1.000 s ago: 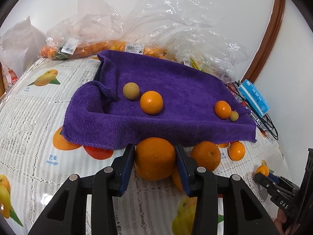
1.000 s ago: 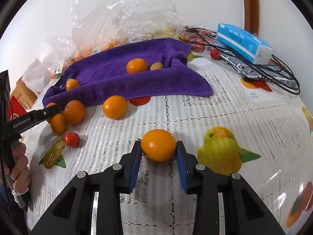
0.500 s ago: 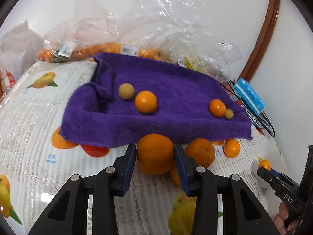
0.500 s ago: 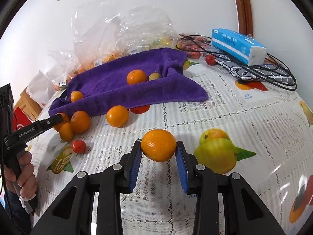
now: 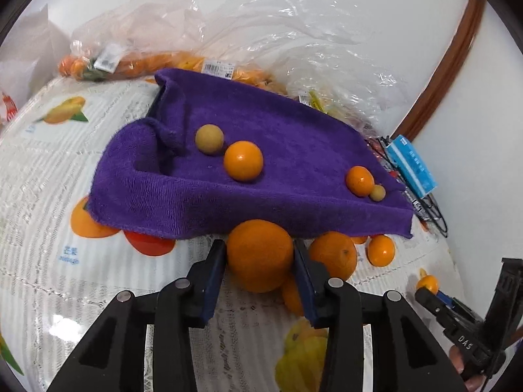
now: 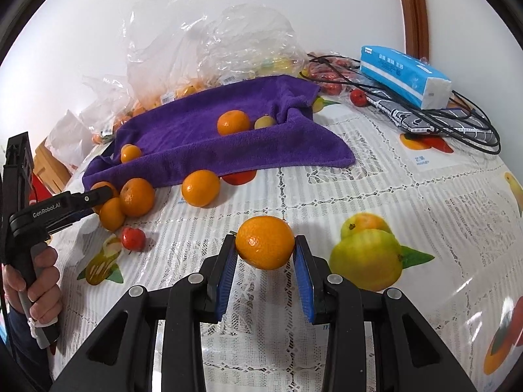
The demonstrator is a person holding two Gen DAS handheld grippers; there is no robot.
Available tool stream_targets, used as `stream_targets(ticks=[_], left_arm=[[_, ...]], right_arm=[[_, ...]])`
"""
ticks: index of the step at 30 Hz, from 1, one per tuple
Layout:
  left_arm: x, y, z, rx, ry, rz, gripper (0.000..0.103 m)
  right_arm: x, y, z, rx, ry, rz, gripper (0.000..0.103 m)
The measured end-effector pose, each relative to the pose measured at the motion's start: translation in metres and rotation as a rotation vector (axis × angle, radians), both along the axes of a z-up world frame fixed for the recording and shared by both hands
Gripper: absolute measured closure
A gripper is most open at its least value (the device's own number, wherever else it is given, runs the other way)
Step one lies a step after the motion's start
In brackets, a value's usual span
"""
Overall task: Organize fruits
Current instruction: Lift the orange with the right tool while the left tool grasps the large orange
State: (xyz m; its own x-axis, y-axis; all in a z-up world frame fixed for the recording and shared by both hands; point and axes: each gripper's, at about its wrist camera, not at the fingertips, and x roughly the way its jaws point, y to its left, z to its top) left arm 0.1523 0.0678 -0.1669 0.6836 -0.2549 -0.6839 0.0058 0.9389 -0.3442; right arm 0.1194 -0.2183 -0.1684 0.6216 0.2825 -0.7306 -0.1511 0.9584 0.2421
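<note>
My left gripper (image 5: 260,256) is shut on a large orange (image 5: 260,254), held just above the table in front of the purple towel (image 5: 278,130). On the towel lie two oranges (image 5: 243,160) (image 5: 359,180) and two small tan fruits (image 5: 209,138) (image 5: 377,192). My right gripper (image 6: 265,243) is shut on a mandarin (image 6: 264,241), lifted off the tablecloth. Loose oranges (image 6: 200,187) (image 6: 136,196) rest on the cloth near the towel's front edge, beside the left gripper (image 6: 98,196) seen from the side.
Clear plastic bags of fruit (image 5: 228,32) are piled behind the towel by the wall. A blue tissue pack (image 6: 405,75) and black cables (image 6: 457,121) lie at the right. A small red fruit (image 6: 133,238) sits on the fruit-print tablecloth (image 6: 376,179). A hand (image 6: 42,281) grips the left handle.
Both grippers have tilted slightly and risen a little with their fruit. The mandarin now hangs clear of the tablecloth. Nothing else has moved.
</note>
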Motion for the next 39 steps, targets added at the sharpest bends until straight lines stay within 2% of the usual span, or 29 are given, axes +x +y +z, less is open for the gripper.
stream_targets(ticks=[2,10,18,21,25,29,33,39], left_arm=[[-0.003,-0.003,0.003,0.014,-0.022,-0.005,0.065],[-0.013,0.008,0.02,-0.037,-0.115,0.018,0.065],[-0.016,0.013,0.038,-0.014,-0.134,0.048,0.065],[-0.014,0.015,0.052,0.007,-0.138,0.063,0.065],[-0.008,0.018,0.081,0.059,-0.191,0.098,0.064],[0.003,0.02,0.098,0.099,-0.222,0.14,0.064],[0.019,0.022,0.103,0.104,-0.239,0.167,0.064],[0.049,0.025,0.095,0.073,-0.237,0.184,0.064]], right_arm=[[0.001,-0.001,-0.001,0.004,0.006,0.001,0.068],[0.001,-0.002,0.0,0.023,0.002,-0.002,0.068],[0.002,0.001,0.007,0.014,-0.027,-0.002,0.068],[0.007,0.003,0.021,0.04,-0.051,0.019,0.068],[0.022,0.016,0.051,0.011,-0.125,0.04,0.068],[0.046,0.027,0.077,0.012,-0.186,0.055,0.068],[0.072,0.033,0.091,0.039,-0.208,0.061,0.068],[0.108,0.044,0.1,0.051,-0.225,0.069,0.068]])
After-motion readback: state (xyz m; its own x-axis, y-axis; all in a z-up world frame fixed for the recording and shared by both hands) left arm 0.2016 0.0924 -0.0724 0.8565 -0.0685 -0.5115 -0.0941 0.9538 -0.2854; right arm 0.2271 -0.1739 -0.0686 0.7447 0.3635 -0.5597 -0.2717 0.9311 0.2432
